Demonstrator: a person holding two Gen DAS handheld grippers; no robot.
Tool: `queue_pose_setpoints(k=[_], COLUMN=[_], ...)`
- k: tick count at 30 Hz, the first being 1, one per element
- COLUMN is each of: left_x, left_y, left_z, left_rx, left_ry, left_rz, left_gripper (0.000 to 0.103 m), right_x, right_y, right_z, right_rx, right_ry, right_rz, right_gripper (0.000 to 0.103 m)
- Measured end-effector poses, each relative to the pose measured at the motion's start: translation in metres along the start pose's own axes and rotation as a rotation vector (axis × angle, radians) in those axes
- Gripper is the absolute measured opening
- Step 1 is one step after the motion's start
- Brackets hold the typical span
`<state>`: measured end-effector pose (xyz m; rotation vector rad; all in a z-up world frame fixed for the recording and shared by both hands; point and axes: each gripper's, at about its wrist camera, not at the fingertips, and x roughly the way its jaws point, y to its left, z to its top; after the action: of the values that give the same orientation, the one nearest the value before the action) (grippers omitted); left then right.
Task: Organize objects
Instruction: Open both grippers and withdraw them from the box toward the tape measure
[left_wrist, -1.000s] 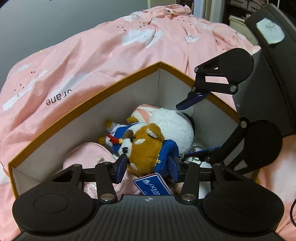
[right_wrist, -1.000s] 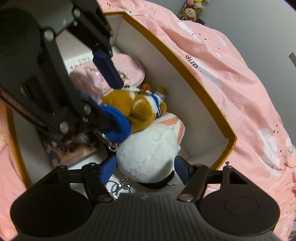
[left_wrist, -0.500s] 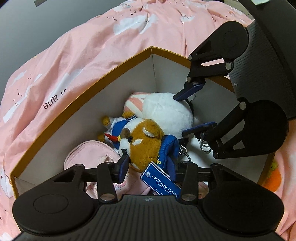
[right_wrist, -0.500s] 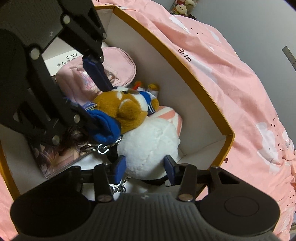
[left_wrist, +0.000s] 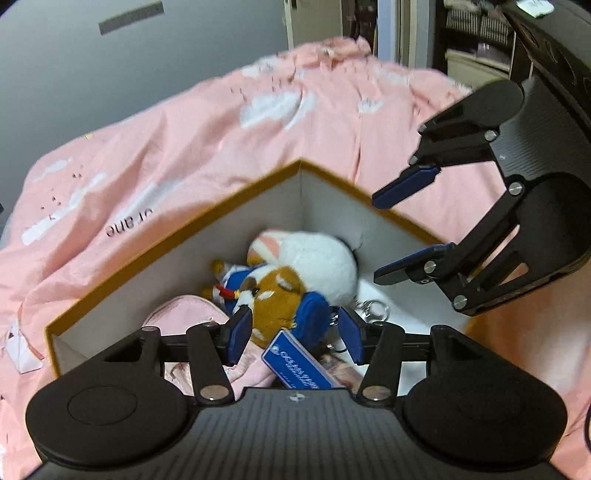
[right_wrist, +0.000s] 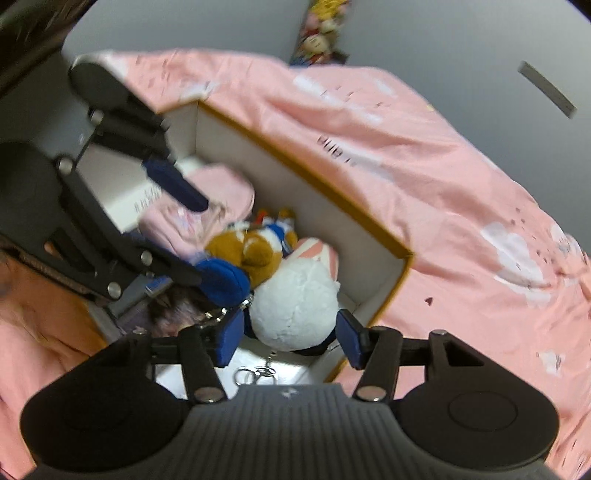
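Brown dog plush (left_wrist: 275, 306) lying flat in box (left_wrist: 177, 240), head toward corner

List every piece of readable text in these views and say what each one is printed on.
"OCEAN PARK": white letters on the blue rectangular tag by the brown plush dog; its smaller line is too small to read.
"ane", upside down: dark print on the pink cloud-pattern bedspread, partly creased.
White box's dark print: too blurred.
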<state>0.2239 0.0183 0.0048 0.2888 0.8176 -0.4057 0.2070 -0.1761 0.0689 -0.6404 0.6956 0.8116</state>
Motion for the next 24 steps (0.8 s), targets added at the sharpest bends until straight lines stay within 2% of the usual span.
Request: queue_pose_setpoints(k=[4,6,9,13,18,22,24], left_x=[-0.024,-0.036,-0.053,-0.069,-0.079,-0.069,-0.057], left_y=[-0.013,-0.019,-0.028,-0.041,-0.055,-0.059,-0.064], left_z=[0.002,0.002,0.000,-0.006,-0.029,-0.060,-0.073], left_rx=[-0.032,-0.060,-0.103,-0.143,-0.208,-0.323,-0.353], left_ry=[-0.022,-0.046,-0.075,-0.105,-0.133,-0.136,-0.119], left_rz=[0.039,0.041,0.037,0.028,-0.012,-0.059,-0.057], left_gripper=[0.061,0.062,0.063,0.063,0.063,0.063,0.062], right_x=[-0.034,-0.048,-0.058,-0.077,-0.084,-0.075,-0.065], right_y=[0.004,0.010,0.017,0.031,0.049,0.062,0.066], right_z=[-0.011,-0.016,-0.027,-0.047,-0.077,-0.102,-0.112], right_rx=[0.087,0.119,0.173,0.253,0.363,0.406,0.421], right_ry=[-0.077,-0.123,-0.188,-0.227,-0.247,-0.220,-0.187], right_rz=[0.011,0.007,0.005,-0.022,-0.048,-0.115,-0.106], right_gripper=[0.058,0.059,0.066,0.068,0.069,0.069,0.069])
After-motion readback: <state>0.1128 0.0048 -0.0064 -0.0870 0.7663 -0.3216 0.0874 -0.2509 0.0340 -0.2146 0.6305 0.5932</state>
